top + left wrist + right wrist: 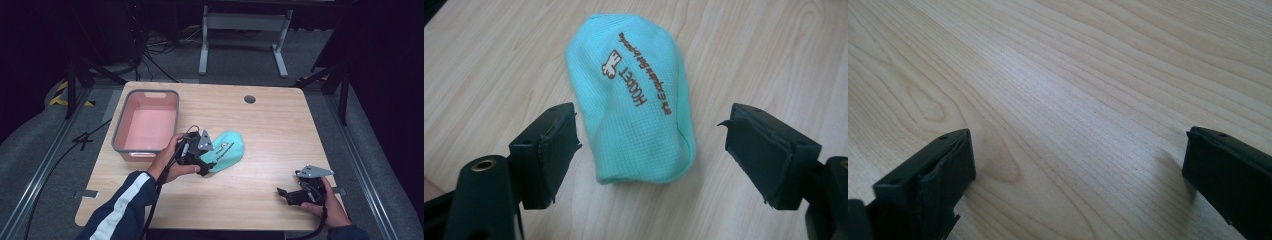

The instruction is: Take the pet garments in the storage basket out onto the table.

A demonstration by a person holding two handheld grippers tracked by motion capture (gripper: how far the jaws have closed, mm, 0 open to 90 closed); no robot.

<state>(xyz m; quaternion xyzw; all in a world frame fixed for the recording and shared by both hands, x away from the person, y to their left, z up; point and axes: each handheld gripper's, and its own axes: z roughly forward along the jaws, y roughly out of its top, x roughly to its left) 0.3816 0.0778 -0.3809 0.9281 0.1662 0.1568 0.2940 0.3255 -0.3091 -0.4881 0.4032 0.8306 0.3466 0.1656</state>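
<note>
- Closest to the person, near the front right corner of the wooden table [280, 130], the right gripper [292, 194] sits low in the right hand [332, 205]. In the right gripper view its jaws are wide apart with just bare wood grain between them, nothing held.
- A bit further in and to the left, the left hand [172, 160], coming out of a dark sleeve with white stripes [122, 205], holds the left gripper [205, 167] right at the near end of a teal cloth pouch [227, 150].
- In the left gripper view that gripper [649, 155] has its jaws spread wide, one on each side of the pouch's near end, and neither pad looks like it's touching the fabric. The pouch [636, 95] lies flat on the wood and has brown lettering and a small white logo on it.
- Left of the pouch, just beyond the left hand, there's a pink bin with a grey rim [150, 92], looks empty inside.
- Near the far edge of the table there's a round cable hole [249, 99].
- Past the table, a white desk frame [244, 37] stands on the grey floor.
</note>
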